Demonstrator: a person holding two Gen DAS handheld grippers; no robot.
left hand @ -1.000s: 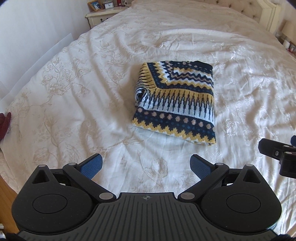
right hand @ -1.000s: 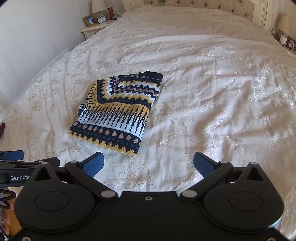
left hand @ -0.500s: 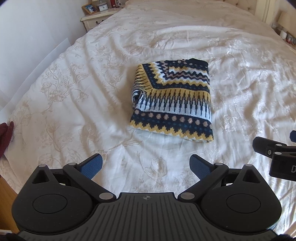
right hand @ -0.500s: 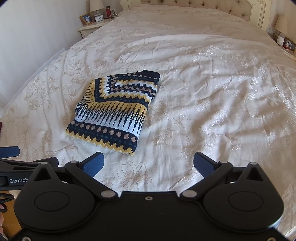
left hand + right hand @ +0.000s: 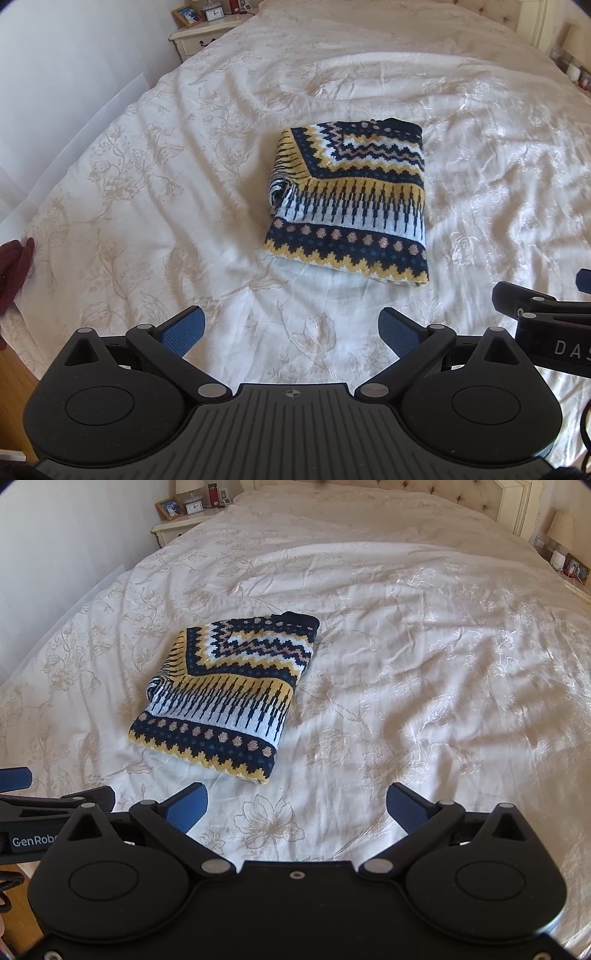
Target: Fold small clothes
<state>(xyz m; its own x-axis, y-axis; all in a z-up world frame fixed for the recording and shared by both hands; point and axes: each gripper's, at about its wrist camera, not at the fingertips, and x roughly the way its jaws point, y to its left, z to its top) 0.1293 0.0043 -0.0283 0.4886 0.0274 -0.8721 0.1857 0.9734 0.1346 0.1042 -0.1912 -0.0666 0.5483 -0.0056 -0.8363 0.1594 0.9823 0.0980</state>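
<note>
Both grippers have drawn back slightly from the folded sweater (image 5: 351,203), which lies flat on the bedspread (image 5: 147,184). Left gripper (image 5: 291,328) and right gripper (image 5: 297,805) hang spread, empty. Only the left view shows a dark red cloth (image 5: 14,269), perhaps a garment.

Bright daylight, arriving from about 2 o'clock. Sheen and mild glare across the bedspread (image 5: 424,635) toward 1 to 3 o'clock; soft crease shadows everywhere. Short shadow under the sweater (image 5: 351,206) at 6 o'clock. Sharp at centre; strong fisheye bending and dark corners at the rim.
</note>
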